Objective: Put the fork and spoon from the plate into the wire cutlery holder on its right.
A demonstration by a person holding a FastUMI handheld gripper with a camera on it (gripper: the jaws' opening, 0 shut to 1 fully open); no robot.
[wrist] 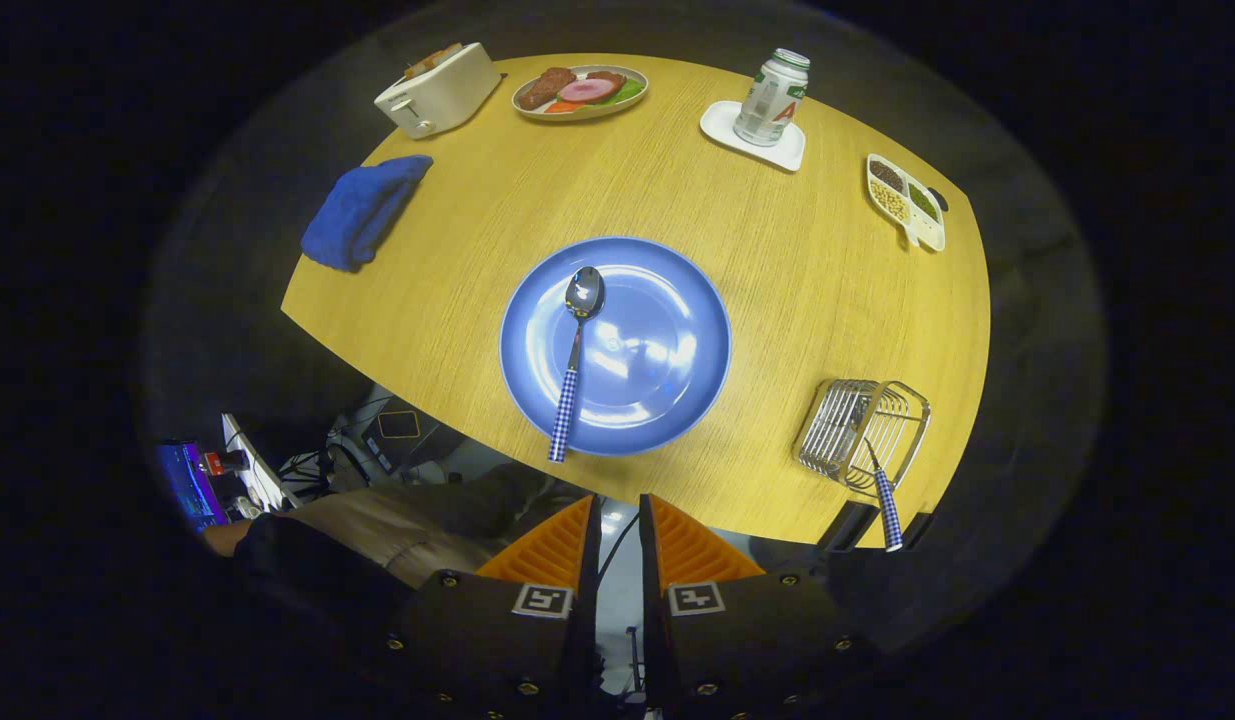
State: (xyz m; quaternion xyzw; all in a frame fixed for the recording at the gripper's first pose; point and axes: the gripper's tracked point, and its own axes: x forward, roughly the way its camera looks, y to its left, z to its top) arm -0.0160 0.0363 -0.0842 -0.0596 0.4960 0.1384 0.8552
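Gripper view, gripper [619, 520]: your 2 orange fingers [552, 548] stand nearly together with a narrow gap, holding nothing, short of the table [457, 260] edge
Gripper view, spoon [575, 355]: lies on the blue plate [677, 300] ahead of the fingers, bowl pointing away, checked handle reaching over the near rim toward you
Gripper view, fork [885, 500]: 1 checked handle sticks out of the wire cutlery holder [862, 435]; you may judge the fork already placed, though its tines are hidden
Gripper view, holder position: right of the plate, near the table edge, well apart from the spoon
Gripper view, surroundings: toaster [437, 90], blue cloth [362, 210], food plate [579, 92], can [772, 98] on a white coaster [752, 135], divided snack dish [905, 200], all beyond the plate
Handling, spoon: likely light, stiff and slippery at the polished bowl; the plate looks glossy, so expect sliding
Hold point: you should take the checked handle where it overhangs the rim, widening the fingers first
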